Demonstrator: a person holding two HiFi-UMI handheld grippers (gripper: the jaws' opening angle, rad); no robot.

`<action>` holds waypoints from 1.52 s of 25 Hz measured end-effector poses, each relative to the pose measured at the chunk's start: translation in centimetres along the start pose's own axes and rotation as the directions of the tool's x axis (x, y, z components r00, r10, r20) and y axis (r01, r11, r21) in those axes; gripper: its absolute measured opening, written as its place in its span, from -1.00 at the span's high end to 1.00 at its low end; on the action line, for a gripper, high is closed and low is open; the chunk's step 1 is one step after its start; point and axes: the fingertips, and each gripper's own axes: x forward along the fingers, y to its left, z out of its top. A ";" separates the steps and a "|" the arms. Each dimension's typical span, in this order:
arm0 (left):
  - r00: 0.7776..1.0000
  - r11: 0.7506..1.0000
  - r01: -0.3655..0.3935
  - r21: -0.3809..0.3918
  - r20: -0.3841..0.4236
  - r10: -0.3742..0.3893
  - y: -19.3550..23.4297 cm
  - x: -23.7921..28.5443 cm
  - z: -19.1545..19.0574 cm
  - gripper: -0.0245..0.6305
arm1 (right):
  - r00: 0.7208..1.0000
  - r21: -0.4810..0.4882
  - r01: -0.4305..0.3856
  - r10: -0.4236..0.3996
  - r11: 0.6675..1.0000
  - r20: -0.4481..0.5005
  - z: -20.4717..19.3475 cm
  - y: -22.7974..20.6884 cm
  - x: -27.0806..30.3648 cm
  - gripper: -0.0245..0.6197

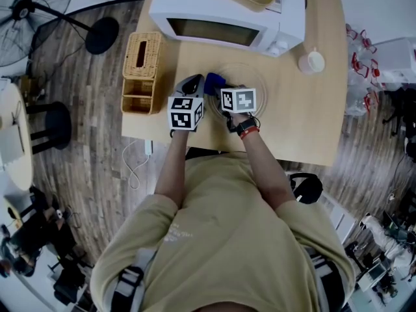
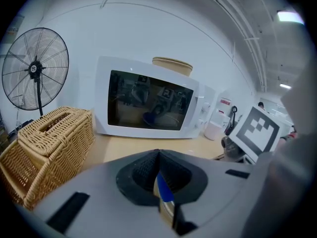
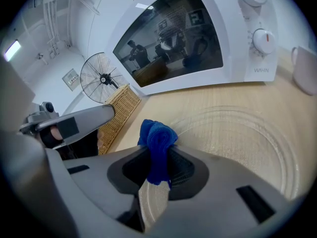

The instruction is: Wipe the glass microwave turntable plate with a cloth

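Head view: the round, clear glass plate (image 1: 252,78) is lying flat on the pale wooden table (image 1: 305,122), just in front of the white microwave (image 1: 221,18).

Left gripper view: the left gripper (image 2: 158,155) is pressing its ribbed black jaws together, gripping nothing I can make out. A woven wicker basket (image 2: 49,148) is sitting to its left.

Right gripper view: the right gripper (image 3: 159,155) is pinching a bunched, fluffy blue cloth (image 3: 157,140). The cloth's long axis is running along the jaws, and its folded end is pointing toward the microwave, above the plate's ridged near rim.
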 end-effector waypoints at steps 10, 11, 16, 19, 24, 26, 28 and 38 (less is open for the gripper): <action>0.999 0.999 0.036 0.030 -0.004 -0.035 -1.4 0.8 0.5 0.87 | 1.000 0.037 0.017 -0.018 0.999 0.013 -0.7 -1.8 -1.4 0.63; 0.999 0.999 0.040 0.033 -0.005 -0.039 -1.6 0.8 0.6 0.87 | 1.000 0.039 0.019 -0.020 0.999 0.014 -0.7 -1.9 -1.5 0.63; 0.998 0.997 0.061 0.048 -0.008 -0.060 -2.6 1.2 0.7 0.87 | 0.999 0.049 0.027 -0.028 0.998 0.022 -0.9 -2.5 -1.9 0.63; 0.997 0.996 0.071 0.055 -0.007 -0.071 -3.0 1.4 1.0 0.87 | 0.999 0.065 0.034 -0.036 0.997 0.035 -1.0 -2.7 -2.2 0.63; 0.996 0.994 0.084 0.067 -0.015 -0.083 -3.5 1.6 1.0 0.87 | 0.998 0.083 0.036 -0.040 0.996 0.051 -1.1 -3.2 -2.7 0.63; 0.996 0.994 0.086 0.075 -0.019 -0.085 -3.7 1.8 0.9 0.87 | 0.998 0.088 0.036 -0.040 0.995 0.047 -1.2 -3.4 -3.0 0.63; 0.996 0.993 0.084 0.084 -0.025 -0.082 -3.8 2.1 0.8 0.87 | 0.998 0.096 0.036 -0.041 0.995 0.049 -1.2 -3.6 -3.2 0.63; 0.996 0.991 0.085 0.099 -0.044 -0.081 -4.3 3.3 0.1 0.86 | 0.995 0.092 -0.028 0.018 0.995 0.102 -1.8 -5.2 -4.3 0.60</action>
